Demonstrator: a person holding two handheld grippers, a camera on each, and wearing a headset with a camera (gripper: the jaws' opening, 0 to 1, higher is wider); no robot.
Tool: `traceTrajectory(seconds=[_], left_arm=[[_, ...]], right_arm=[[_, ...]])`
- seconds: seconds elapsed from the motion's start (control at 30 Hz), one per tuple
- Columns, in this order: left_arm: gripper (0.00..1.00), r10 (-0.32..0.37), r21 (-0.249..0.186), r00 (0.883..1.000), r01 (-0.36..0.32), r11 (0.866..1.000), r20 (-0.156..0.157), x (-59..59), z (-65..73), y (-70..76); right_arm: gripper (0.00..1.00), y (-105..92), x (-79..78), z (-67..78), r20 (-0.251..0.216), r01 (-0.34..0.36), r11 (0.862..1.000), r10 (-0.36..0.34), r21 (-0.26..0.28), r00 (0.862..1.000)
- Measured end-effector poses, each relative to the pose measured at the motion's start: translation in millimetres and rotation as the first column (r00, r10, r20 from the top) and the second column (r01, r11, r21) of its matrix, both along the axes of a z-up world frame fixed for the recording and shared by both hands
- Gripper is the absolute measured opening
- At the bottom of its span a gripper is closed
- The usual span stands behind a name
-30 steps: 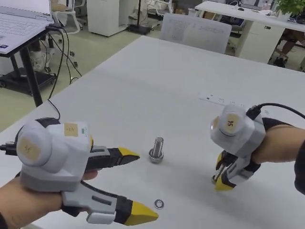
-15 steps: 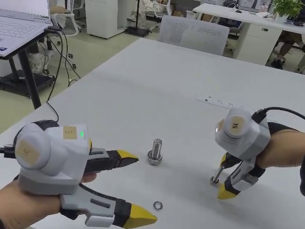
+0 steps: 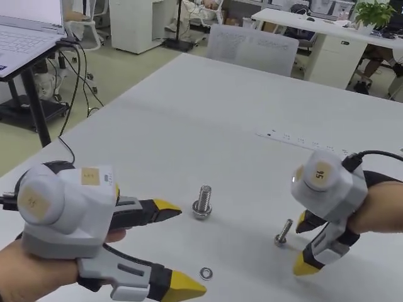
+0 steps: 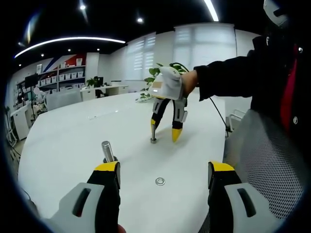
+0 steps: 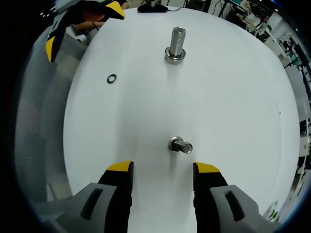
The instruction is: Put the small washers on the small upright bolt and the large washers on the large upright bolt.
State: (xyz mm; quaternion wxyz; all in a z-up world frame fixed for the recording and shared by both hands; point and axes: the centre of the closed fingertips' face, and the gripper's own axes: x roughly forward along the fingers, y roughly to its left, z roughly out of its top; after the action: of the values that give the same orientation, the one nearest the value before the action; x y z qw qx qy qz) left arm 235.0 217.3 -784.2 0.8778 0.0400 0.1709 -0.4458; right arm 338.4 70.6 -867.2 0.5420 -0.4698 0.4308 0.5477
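Note:
The large upright bolt (image 3: 202, 202) stands mid-table on its wide base, and it also rises just past my left jaw in the left gripper view (image 4: 108, 151). To its right the small bolt (image 3: 283, 233) stands upright. My right gripper (image 3: 303, 245) is open just behind it, so the small bolt (image 5: 180, 144) lies ahead of the tips and nothing is between them. One small washer (image 3: 205, 273) lies flat on the table beside my open left gripper (image 3: 178, 248). That washer (image 4: 160, 181) sits ahead of the left jaws.
The white tabletop (image 3: 208, 132) stretches away beyond the bolts. A white power strip (image 3: 289, 139) lies at the far right. A chair (image 3: 252, 47) stands at the far edge, and a laptop stand (image 3: 28, 44) is off the table's left side.
My right gripper has lifted off the small bolt, opened and drawn back toward me, leaving the bolt standing. The left gripper has stayed put.

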Motion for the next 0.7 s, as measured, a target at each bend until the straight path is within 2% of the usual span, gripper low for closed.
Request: traceTrajectory(seconds=[0.37,0.7], left_arm=[[0.73,-0.002,-0.001,1.000,0.002,1.000,0.005,-0.7,0.8,-0.1],[0.73,-0.003,-0.001,1.000,0.003,1.000,0.008,-0.8,1.0,-0.1]], right_arm=[[0.50,-3.8,-19.5,1.5,-0.008,0.009,1.000,-0.009,-0.006,1.000],[0.50,1.3,-43.3,-0.6,-0.028,-0.023,1.000,0.023,-0.011,0.999]])
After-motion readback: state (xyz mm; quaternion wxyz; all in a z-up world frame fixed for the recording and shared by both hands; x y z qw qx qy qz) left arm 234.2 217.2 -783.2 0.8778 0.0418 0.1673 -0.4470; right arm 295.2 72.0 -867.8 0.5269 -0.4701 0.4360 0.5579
